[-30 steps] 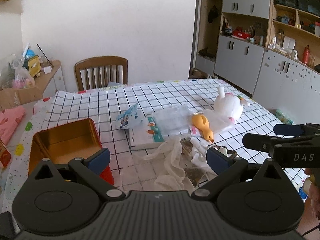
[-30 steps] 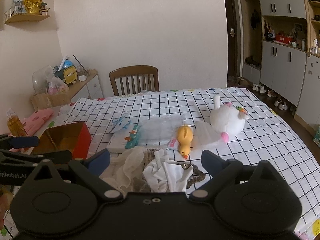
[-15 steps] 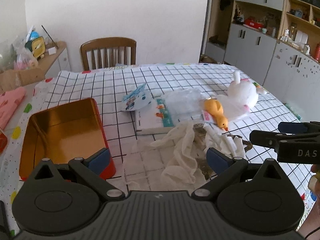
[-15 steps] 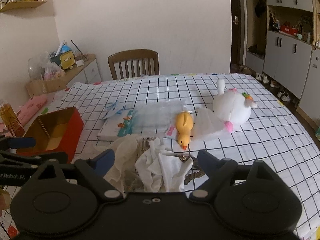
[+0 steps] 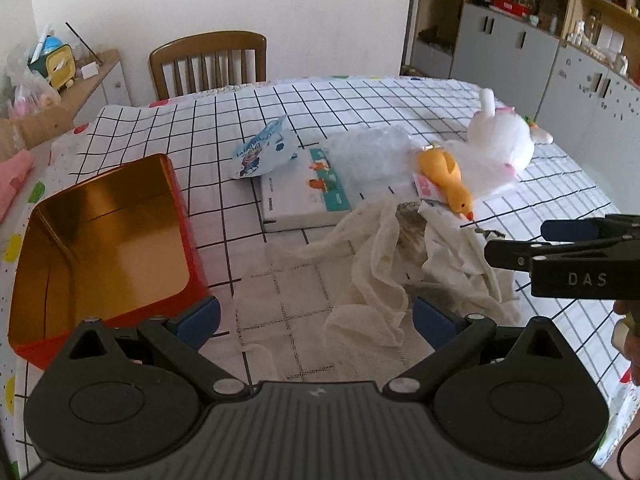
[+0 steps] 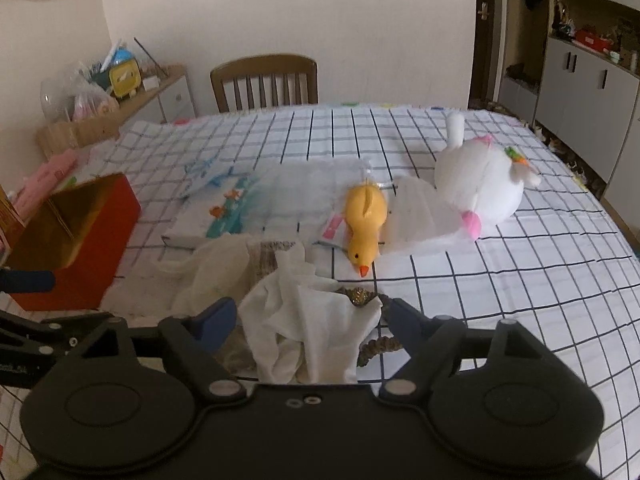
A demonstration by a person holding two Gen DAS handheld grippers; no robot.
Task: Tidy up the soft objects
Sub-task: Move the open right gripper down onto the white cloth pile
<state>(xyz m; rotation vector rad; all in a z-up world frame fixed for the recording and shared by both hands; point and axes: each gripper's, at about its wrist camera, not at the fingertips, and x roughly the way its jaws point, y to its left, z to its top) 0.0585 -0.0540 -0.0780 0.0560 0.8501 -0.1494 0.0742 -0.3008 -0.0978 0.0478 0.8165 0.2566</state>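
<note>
A pile of cream and white cloths (image 5: 384, 264) lies on the checked table, also in the right wrist view (image 6: 304, 320). Behind it lie a yellow duck toy (image 5: 446, 180) (image 6: 364, 220), a white plush (image 5: 502, 140) (image 6: 480, 176) and a clear bag (image 5: 372, 152). A red tin with a gold inside (image 5: 100, 236) (image 6: 76, 240) stands open at the left. My left gripper (image 5: 316, 316) is open over the cloths' near edge. My right gripper (image 6: 310, 316) is open, with the white cloth between its fingers.
A flat white box (image 5: 304, 196) and a blue-printed pouch (image 5: 264, 152) lie mid-table. A wooden chair (image 5: 208, 64) stands at the far edge. A side cabinet with clutter (image 5: 60, 76) is at the left, and grey cupboards (image 5: 520, 52) are at the right.
Both grippers have moved forward and down towards the cloth pile. The tin now shows its whole inside in the left view. Both stay open.
</note>
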